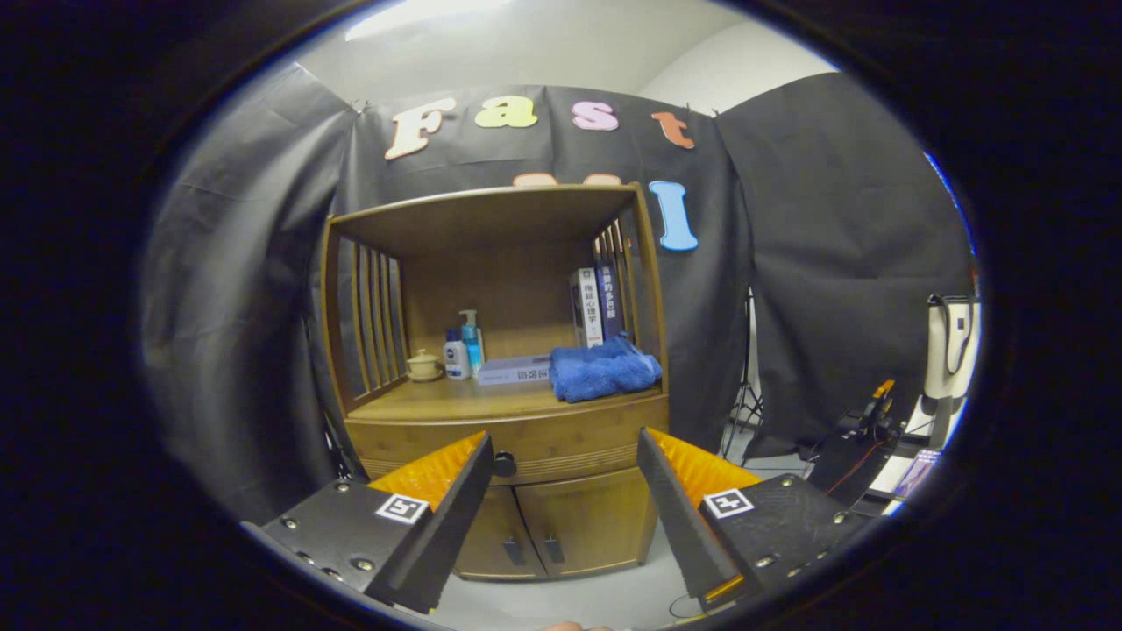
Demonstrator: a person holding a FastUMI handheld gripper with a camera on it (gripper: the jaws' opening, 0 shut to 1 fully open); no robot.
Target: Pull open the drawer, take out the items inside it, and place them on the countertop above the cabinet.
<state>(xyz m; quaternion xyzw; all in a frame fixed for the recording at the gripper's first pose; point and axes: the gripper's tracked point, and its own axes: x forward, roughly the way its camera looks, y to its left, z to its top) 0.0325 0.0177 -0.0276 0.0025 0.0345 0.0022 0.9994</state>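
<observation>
gripper [565, 447]: fingers spread wide, nothing between them, pointed at the cabinet front from a short way off.
drawer [543, 438]: shut, just below the countertop; its dark round knob [504, 464] sits right at the left finger's tip, partly hidden by it.
items inside: hidden, drawer closed.
countertop [438, 405]: already crowded. Small cup [424, 365], two bottles [463, 349], flat box [514, 370], blue towel [605, 368], books [596, 307] standing at the back right.
risk 1: knob is off-centre to the left of the fingers, so closing now would likely miss it or clip it with one finger.
risk 2: small knob, likely to slip during the pull.
risk 3: little free space; placing items could knock the bottles.
writing: book spines and box carry print, too small to read.
</observation>
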